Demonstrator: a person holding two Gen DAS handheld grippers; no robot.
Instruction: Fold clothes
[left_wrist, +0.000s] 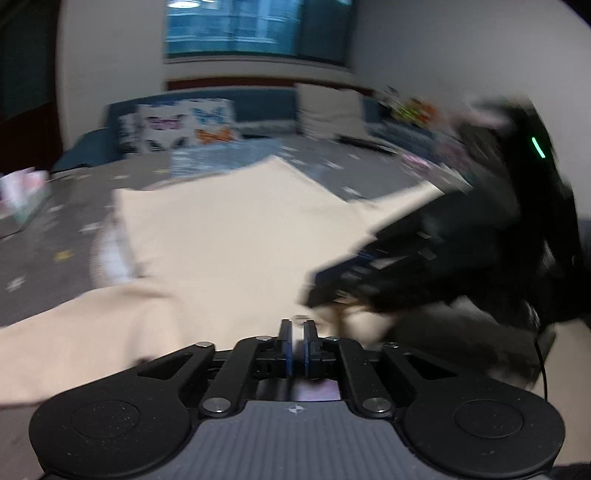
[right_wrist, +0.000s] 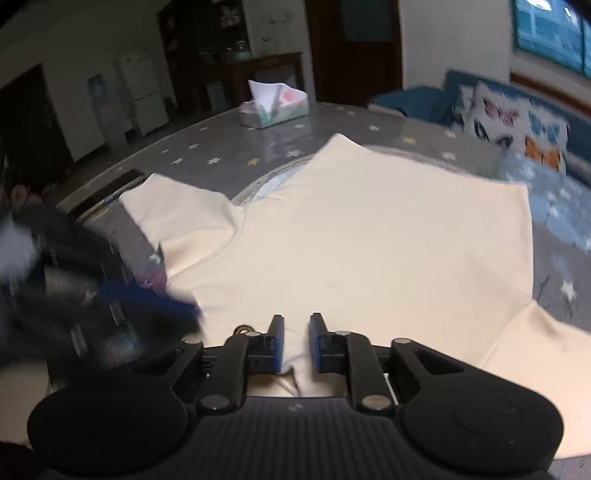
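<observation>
**Cream shirt spread on the starred surface, both tongs at its near edge**

I have the cream shirt lying mostly flat on the grey star-patterned surface. From the right wrist view one sleeve reaches out to the left and another part of the cloth sits at the lower right. At the near edge a small fold of the fabric rises between my right tongs; the blue pads stand a little apart and I cannot tell whether they actually pinch it.

In the left wrist view the same shirt fills the middle, with a loose fold bunched at lower left. My left tongs have their pads nearly together with only a thin slit between, just over the shirt's near edge; I cannot tell whether cloth is caught in them. The other gripper shows as a dark, motion-blurred shape on the right, low over the cloth.

Further out, a tissue box stands on the far side of the surface, well apart from the shirt. Beyond it to the right is a blue sofa with a butterfly-print cushion, and a window above.
</observation>
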